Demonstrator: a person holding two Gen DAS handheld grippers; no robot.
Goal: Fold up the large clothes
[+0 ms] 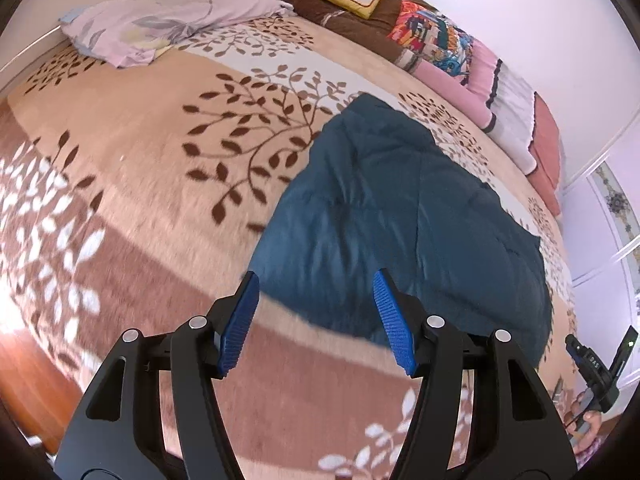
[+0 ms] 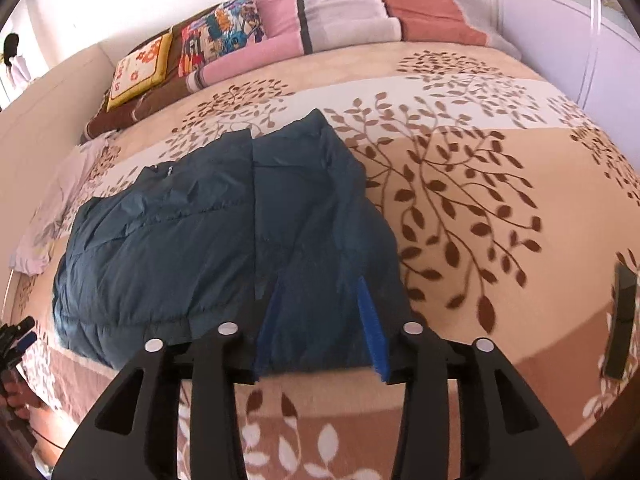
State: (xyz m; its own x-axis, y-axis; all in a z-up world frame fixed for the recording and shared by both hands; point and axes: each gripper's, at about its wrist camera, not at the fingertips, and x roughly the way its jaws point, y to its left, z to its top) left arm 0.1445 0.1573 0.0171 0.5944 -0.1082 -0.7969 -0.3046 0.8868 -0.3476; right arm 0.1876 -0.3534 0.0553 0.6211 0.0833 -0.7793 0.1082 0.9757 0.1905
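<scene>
1. Dark teal and puffy, the jacket (image 1: pixel 400 216) lies folded on the bedspread (image 1: pixel 160 184), which is beige and brown with a leaf print.
2. From my left wrist camera, the left gripper (image 1: pixel 316 304) hangs above the bedspread with its blue pads (image 1: pixel 240 320) spread wide and nothing between them. The jacket's near edge sits just beyond the fingertips, a little to the right.
3. From my right wrist camera, the right gripper (image 2: pixel 320 324) is released too, jaws apart, blue pads (image 2: pixel 372 336) seen against the jacket's (image 2: pixel 200 232) near edge. I cannot tell whether the pads touch the fabric or hover over it.
4. In that same view the jacket shows a straight seam or fold line running away from me down its middle, with the left half bulkier and more wrinkled.
5. At the far side of the bed I see a row of bedding: a yellow flowered cushion (image 2: pixel 138 70), a colourful patchwork pillow (image 2: pixel 220 36), and a folded pink, white and rust blanket (image 2: pixel 340 4).
6. A crumpled pale lilac floral sheet (image 1: pixel 160 20) lies on the bedspread, well apart from the jacket.
7. Low at the right edge of the left view, the other hand (image 1: pixel 588 420) shows, gripping its tool.
</scene>
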